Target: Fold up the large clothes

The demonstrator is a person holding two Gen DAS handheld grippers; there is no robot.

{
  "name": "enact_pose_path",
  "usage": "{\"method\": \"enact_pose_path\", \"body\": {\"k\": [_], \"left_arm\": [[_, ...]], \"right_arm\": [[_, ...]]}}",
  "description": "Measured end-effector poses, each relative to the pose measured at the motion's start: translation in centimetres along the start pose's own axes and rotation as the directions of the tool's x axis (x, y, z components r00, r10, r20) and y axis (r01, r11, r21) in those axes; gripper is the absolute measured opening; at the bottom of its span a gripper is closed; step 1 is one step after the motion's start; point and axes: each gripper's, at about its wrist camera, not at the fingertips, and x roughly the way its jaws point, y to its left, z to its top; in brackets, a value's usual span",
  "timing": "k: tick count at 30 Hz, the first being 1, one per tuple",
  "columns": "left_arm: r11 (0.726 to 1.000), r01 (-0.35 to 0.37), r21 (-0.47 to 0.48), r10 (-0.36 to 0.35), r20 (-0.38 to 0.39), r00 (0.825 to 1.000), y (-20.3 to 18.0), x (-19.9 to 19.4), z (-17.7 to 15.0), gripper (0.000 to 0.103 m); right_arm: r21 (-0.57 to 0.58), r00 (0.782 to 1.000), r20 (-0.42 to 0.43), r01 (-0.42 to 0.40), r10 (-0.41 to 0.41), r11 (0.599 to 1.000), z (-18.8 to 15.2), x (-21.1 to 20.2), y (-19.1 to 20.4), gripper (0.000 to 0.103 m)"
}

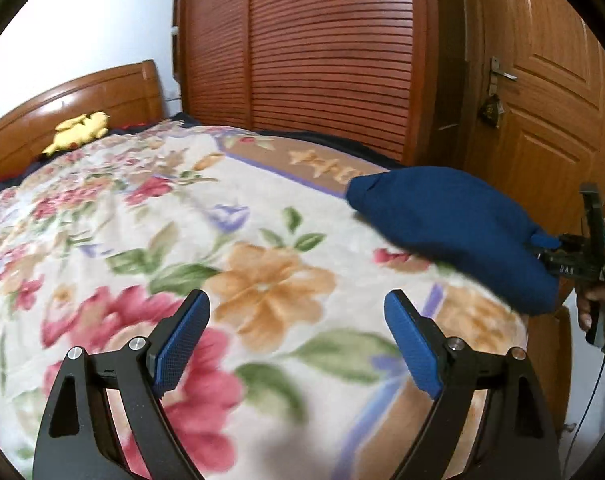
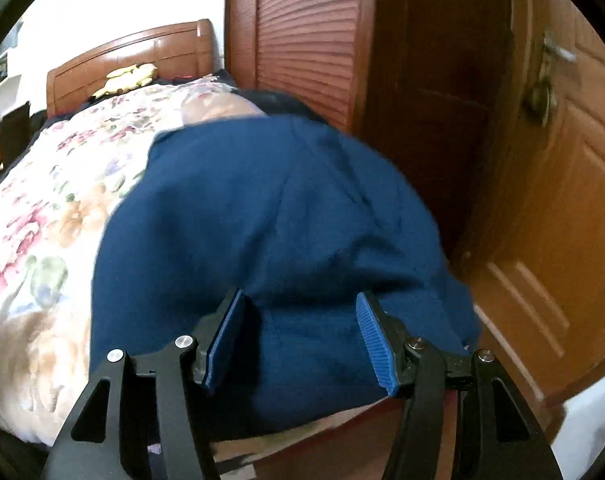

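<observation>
A bedroom is shown: a bed covered by a cream blanket with red, orange and purple flower print (image 1: pixel 230 240), backed by a glossy brown wooden headboard (image 1: pixel 82 100). A slatted reddish-brown wardrobe (image 1: pixel 322 52) stands beyond the far side of the blanket, and a panelled light-brown wooden door with a metal lever handle (image 1: pixel 542 100) is seen beside the wardrobe. A yellow plush toy (image 1: pixel 80 130) lies at the headboard end of the blanket.

A dark blue fabric garment (image 2: pixel 270 216) is bunched on the blanket at the corner nearest the door, well apart from the headboard. Part of it hangs over the blanket's near edge.

The right gripper (image 2: pixel 298 340) is seen with its blue ribbed pads (image 2: pixel 372 340) spread apart; garment fabric fills the gap between the pads, but the pads are not pressed together on it. In the left wrist view the right gripper (image 1: pixel 550 246) is found at the garment's door-side end, touching the fabric, with a hand (image 1: pixel 594 308) on its grip.

The left gripper (image 1: pixel 298 340) is held over bare blanket with its blue pads (image 1: pixel 180 344) wide apart and nothing between them. The garment lies well off to that gripper's right, apart from it.
</observation>
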Motion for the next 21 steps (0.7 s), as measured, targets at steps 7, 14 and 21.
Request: {"method": "enact_pose_path", "body": {"k": [7,14,21], "left_arm": [[0.999,-0.052,0.011,0.052,0.037,0.998,2.6,-5.0,-1.9,0.089],[0.996,-0.086,0.037,0.084,0.063,0.994,3.5,-9.2,-4.0,0.089],[0.990,-0.141,-0.017,0.141,0.077,0.987,5.9,-12.6,-6.9,0.098]], "right_arm": [[-0.010,0.997,0.019,0.076,-0.076,0.997,1.9,-1.3,0.7,0.060],[-0.068,0.989,0.125,0.089,-0.080,0.994,2.9,-5.2,5.7,0.060],[-0.170,0.978,0.180,-0.069,0.100,0.983,2.0,-9.3,12.9,0.060]]}}
